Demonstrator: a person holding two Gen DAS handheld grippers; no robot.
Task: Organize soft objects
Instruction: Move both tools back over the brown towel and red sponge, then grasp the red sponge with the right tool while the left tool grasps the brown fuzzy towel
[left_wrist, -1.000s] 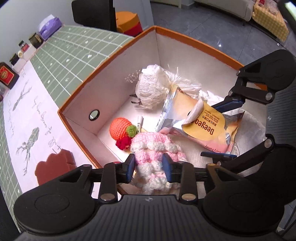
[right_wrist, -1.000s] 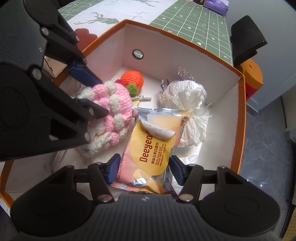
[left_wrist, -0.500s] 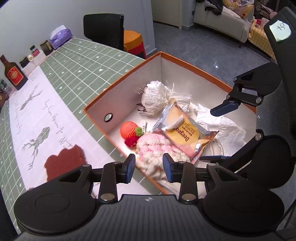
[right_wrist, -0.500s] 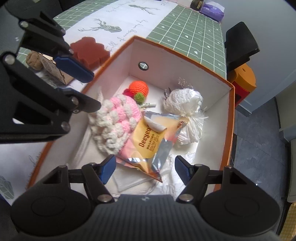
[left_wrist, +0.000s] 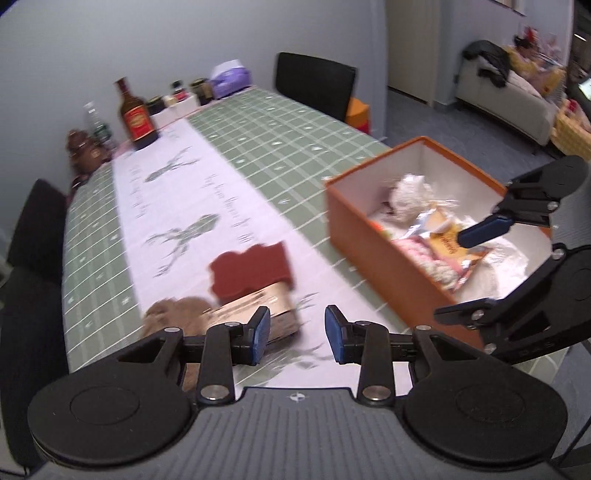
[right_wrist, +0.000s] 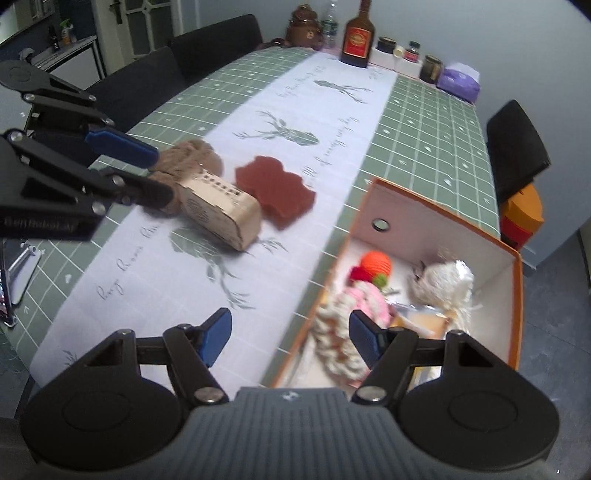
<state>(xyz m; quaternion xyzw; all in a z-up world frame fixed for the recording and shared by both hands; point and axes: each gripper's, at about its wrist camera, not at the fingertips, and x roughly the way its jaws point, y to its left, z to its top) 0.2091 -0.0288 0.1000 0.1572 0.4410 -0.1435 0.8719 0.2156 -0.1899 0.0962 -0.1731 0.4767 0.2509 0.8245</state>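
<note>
An orange box (left_wrist: 388, 254) stands at the table's right edge. Inside lie a pink-and-white crochet piece (right_wrist: 356, 314), an orange crochet ball (right_wrist: 376, 263), a white mesh bundle (right_wrist: 447, 284) and a yellow packet (left_wrist: 447, 245). Out on the white runner are a dark red sponge (left_wrist: 251, 269), a wooden box (left_wrist: 258, 312) and a brown rope knot (left_wrist: 173, 314). My left gripper (left_wrist: 297, 334) hangs open and empty above the runner, near the wooden box. My right gripper (right_wrist: 290, 338) is open and empty over the box's near-left rim.
A brown bottle (left_wrist: 136, 118), small jars (right_wrist: 428, 66) and a purple tissue pack (right_wrist: 458, 79) line the far end of the green checked tablecloth (left_wrist: 280, 133). Black chairs (right_wrist: 517, 147) stand around the table. A silver object (right_wrist: 22, 267) lies at the left edge.
My left gripper let go of the pink crochet piece, the right opened off the packet. Both rose out of the box, and the left swung left over the runner.
</note>
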